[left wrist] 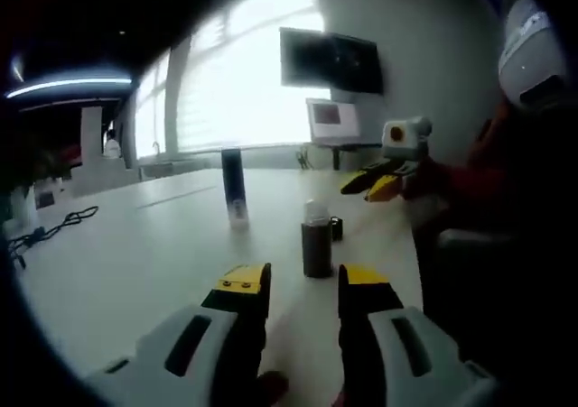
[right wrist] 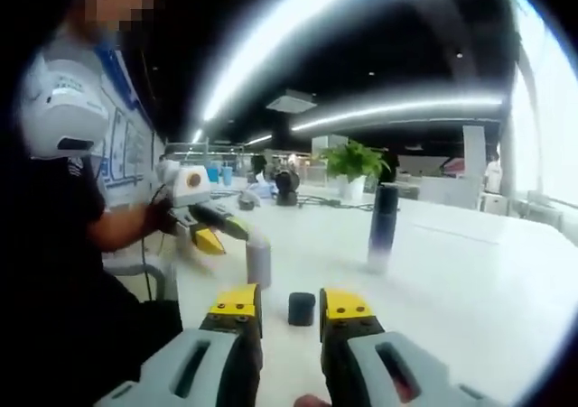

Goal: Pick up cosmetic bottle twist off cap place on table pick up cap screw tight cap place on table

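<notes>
A small brown cosmetic bottle (left wrist: 316, 245) with a pale bare neck stands upright on the white table (left wrist: 135, 254). Its small black cap (left wrist: 336, 228) lies just behind it. My left gripper (left wrist: 304, 285) is open, its yellow tips just short of the bottle and holding nothing. My right gripper (left wrist: 375, 184) hovers above the table at the right. In the right gripper view the cap (right wrist: 301, 309) lies on the table in line with the gap of my open right gripper (right wrist: 291, 303), just beyond the tips. The bottle (right wrist: 259, 261) stands further on, and the left gripper (right wrist: 212, 226) points at it.
A tall dark bottle (left wrist: 233, 190) (right wrist: 382, 226) stands farther along the table. A black cable (left wrist: 54, 226) lies at the left. A screen (left wrist: 330, 60) hangs on the back wall above a small monitor (left wrist: 330, 118). A person (right wrist: 54, 199) sits at the table edge. A plant (right wrist: 352, 165) stands behind.
</notes>
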A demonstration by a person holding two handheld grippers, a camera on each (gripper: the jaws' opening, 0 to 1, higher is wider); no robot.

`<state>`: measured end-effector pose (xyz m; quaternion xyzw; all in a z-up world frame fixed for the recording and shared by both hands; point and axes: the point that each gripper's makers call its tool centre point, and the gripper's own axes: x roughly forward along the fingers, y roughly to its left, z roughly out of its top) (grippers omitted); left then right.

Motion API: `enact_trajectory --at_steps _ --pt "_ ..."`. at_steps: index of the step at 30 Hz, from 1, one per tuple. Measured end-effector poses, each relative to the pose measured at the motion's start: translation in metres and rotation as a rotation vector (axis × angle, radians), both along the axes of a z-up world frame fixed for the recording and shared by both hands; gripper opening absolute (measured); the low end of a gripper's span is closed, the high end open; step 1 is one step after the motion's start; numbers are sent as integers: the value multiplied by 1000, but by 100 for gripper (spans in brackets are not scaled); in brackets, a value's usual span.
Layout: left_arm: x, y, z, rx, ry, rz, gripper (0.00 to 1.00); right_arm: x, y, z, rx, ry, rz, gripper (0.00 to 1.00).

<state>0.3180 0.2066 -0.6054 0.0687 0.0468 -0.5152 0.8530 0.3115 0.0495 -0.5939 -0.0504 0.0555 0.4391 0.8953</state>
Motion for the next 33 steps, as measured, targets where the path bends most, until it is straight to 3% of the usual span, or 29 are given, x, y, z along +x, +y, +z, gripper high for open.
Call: enact_trajectory --at_steps 9,22,33 --pt "-8 25 -4 5 8 90 19 -9 -18 -7 -15 13 -61 15" --pt "-14 59 -15 3 47 219 18 -28 -40 -17 26 50 -169 14" --pt "-22 58 -23 10 67 206 17 -33 -43 -28 46 70 -199 14"
